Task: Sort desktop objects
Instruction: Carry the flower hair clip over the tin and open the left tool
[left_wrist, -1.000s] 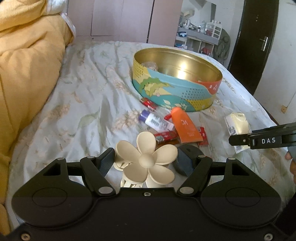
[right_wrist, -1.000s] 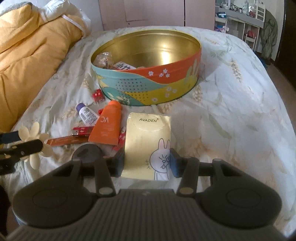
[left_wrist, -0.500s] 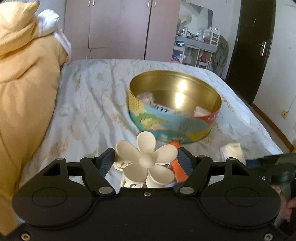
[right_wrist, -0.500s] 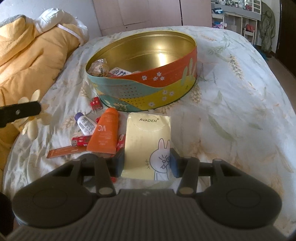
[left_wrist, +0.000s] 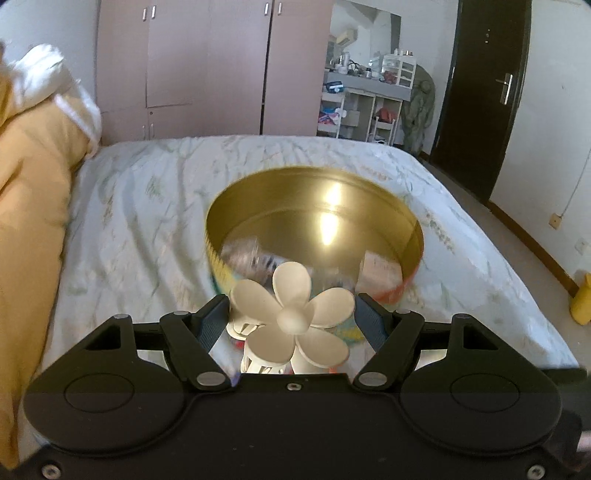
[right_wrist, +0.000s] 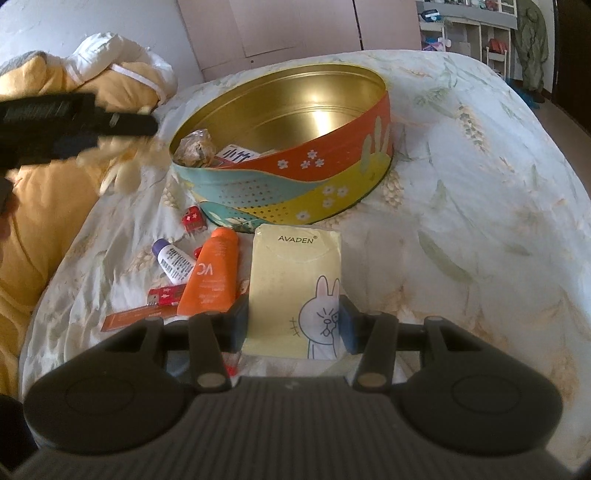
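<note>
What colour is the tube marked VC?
Orange, white lettering; the tube shows best in the right wrist view.

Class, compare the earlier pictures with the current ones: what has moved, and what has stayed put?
The left gripper, shut on the flower hair clip, has lifted off the bed and travelled toward the tin. The right gripper keeps its hold on the yellow packet. The tin and the orange tube have not moved.
</note>
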